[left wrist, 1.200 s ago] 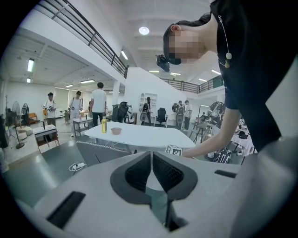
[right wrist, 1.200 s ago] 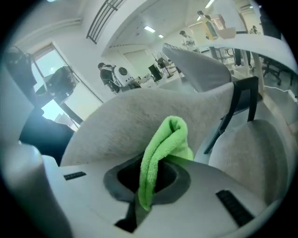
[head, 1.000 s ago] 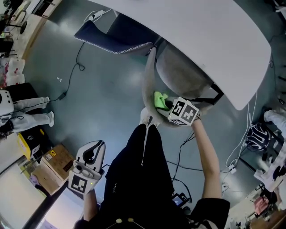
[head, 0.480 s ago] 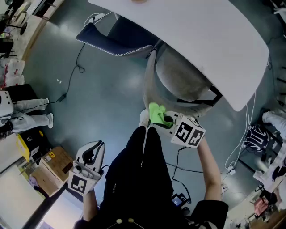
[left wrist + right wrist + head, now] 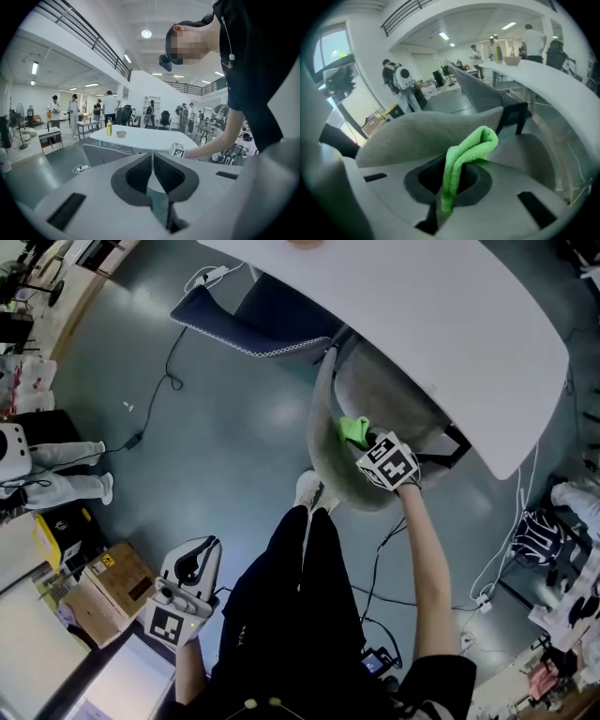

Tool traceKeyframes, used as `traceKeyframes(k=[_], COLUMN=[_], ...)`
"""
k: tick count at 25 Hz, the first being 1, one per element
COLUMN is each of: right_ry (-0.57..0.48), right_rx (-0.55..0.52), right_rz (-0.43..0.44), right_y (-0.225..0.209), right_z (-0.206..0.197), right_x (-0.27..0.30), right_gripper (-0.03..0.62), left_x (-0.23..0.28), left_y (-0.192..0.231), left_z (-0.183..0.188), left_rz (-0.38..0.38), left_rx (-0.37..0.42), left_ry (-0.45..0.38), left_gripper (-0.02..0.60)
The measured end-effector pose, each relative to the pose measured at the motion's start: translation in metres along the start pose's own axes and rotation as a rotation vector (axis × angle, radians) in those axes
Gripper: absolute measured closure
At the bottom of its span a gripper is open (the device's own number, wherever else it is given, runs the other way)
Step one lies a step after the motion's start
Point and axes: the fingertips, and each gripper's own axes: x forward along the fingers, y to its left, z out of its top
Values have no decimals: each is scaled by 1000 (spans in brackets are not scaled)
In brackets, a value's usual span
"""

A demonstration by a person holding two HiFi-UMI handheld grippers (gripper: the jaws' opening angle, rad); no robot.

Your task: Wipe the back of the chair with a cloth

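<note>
A grey upholstered chair [image 5: 323,451] stands tucked under the white table [image 5: 422,306], its curved back [image 5: 422,131] toward me. My right gripper [image 5: 367,442] is shut on a green cloth [image 5: 353,430], whose folded end rests against the top of the chair back. In the right gripper view the cloth [image 5: 464,154] sticks up from between the jaws of my right gripper [image 5: 452,183], with the chair seat [image 5: 525,150] beyond. My left gripper [image 5: 195,557] hangs low by my left hip, away from the chair. Its jaws [image 5: 153,161] are shut with nothing between them.
A dark blue chair [image 5: 244,320] stands left of the grey one at the table. Cables [image 5: 159,381] trail across the grey floor. Cardboard boxes [image 5: 108,582] sit at the lower left, bags [image 5: 539,526] at the right. A bottle [image 5: 108,126] and a bowl [image 5: 121,134] stand on the table.
The right gripper slid the green cloth down toward me along the chair back, then back up toward the table. The left gripper stayed still.
</note>
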Motion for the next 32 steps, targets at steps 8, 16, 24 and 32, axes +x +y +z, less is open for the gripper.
traceKeyframes(k=[8,16,24,32], right_ry=[68,89,52,-6], right_rx=[295,305,296,218], right_rz=[-17,-33,75,107], right_y=[-29,-29,-19,-1], right_z=[-47,-42,-18,18], right_x=[80,96,84,59], right_gripper=[574,574,574,574], left_x=[-8,-12,-9,-8], left_y=[5,7,7,2], left_z=[-6,-9,-8,-7], left_rz=[28,37,25,30], left_rx=[-14,-21,-15,-17], left_ry=[15,21,17,14], left_gripper=[565,565,565,565])
